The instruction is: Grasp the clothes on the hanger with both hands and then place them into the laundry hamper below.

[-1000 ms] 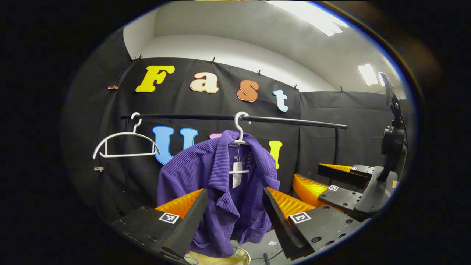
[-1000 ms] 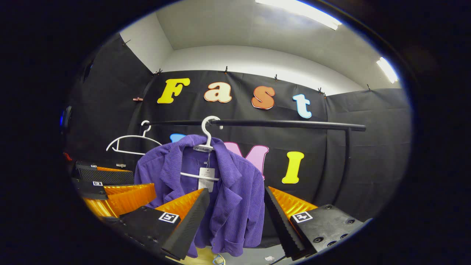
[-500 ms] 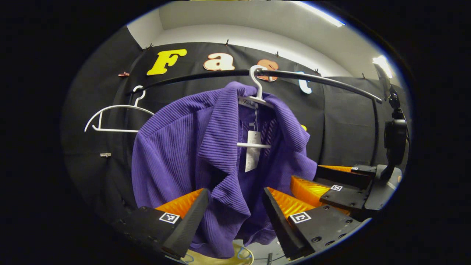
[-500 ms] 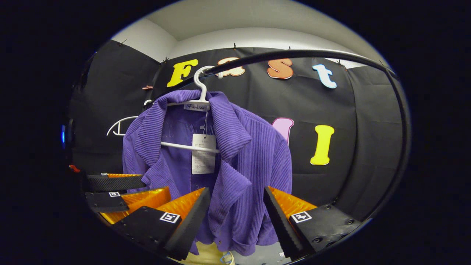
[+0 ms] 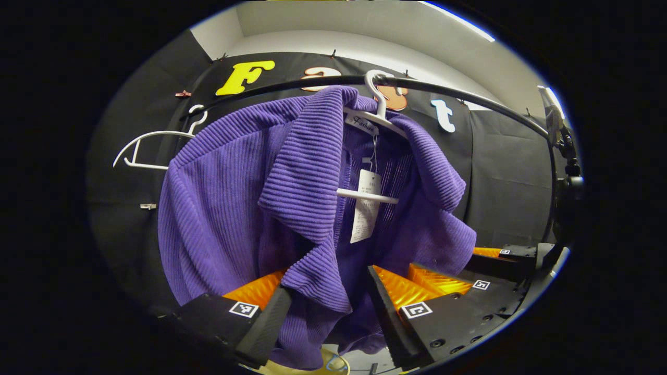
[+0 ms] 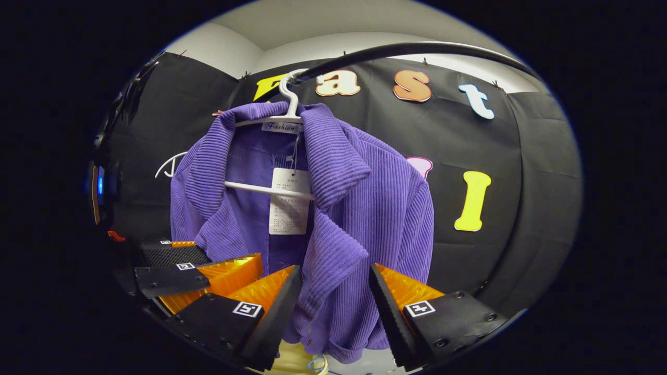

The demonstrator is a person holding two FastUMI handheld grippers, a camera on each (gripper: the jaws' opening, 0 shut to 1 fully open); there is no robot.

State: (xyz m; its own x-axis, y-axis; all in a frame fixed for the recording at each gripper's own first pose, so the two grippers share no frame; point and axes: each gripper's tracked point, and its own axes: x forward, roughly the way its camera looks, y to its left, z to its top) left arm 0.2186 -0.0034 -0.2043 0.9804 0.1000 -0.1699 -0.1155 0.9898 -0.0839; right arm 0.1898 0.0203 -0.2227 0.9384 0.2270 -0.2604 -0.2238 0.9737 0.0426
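Note:
A purple ribbed shirt (image 5: 234,182) hangs on a white hanger (image 5: 372,112) from the black rail (image 5: 469,101); a paper tag (image 5: 365,205) dangles inside its collar. My left gripper (image 5: 328,281) is open, and the shirt's left front edge hangs between its fingers without being pinched. In the right gripper view the same shirt (image 6: 375,208) hangs from the rail (image 6: 417,49). My right gripper (image 6: 334,268) is open around the shirt's other front edge. Each gripper shows beside the other: the right gripper (image 5: 458,271) and the left gripper (image 6: 219,260). The hamper's pale rim (image 5: 333,364) peeks out below the hem.
An empty white hanger (image 5: 151,148) hangs farther left on the rail and also appears behind the shirt as the empty hanger (image 6: 167,166). The rail's upright post (image 5: 550,172) stands at the right. The black cloth wall is close behind the shirt.
Both grippers have come in closer to the shirt, which looks much larger now. Its front edges have come to hang between the open fingers. The fingers' gap has not changed.

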